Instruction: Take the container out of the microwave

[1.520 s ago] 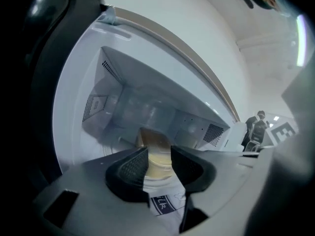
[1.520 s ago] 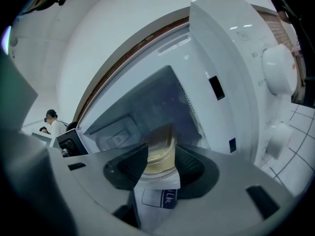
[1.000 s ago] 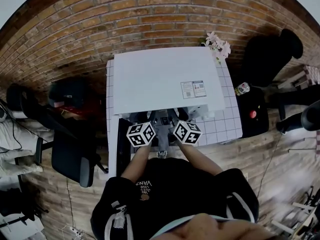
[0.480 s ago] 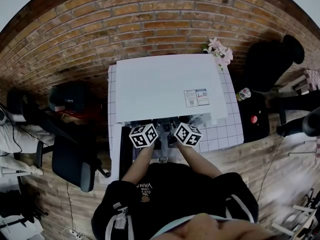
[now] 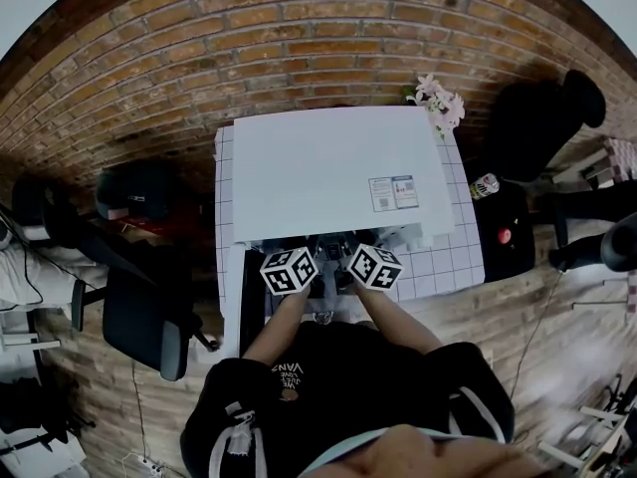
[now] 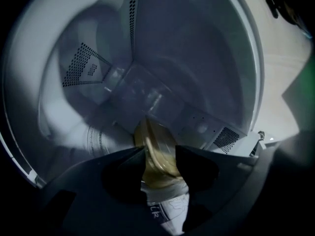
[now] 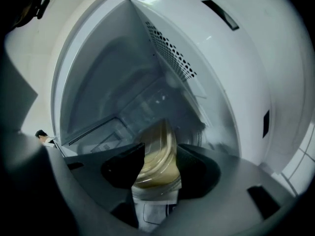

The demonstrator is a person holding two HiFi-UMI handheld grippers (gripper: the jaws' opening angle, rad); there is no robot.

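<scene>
A white microwave stands on a tiled table, with its door swung open to the left. Both grippers reach into its opening; in the head view only their marker cubes show, the left cube and the right cube. A clear container of yellowish food sits low inside the white cavity. My left gripper is shut on one side of it. My right gripper is shut on the container from the other side.
Pink flowers stand at the table's back right corner and a can just beyond its right edge. A black unit with a red button sits to the right, a black chair to the left. Brick flooring surrounds the table.
The head camera shifted slightly. Both marker cubes stay at the microwave's opening, with no clear movement of the grippers.
</scene>
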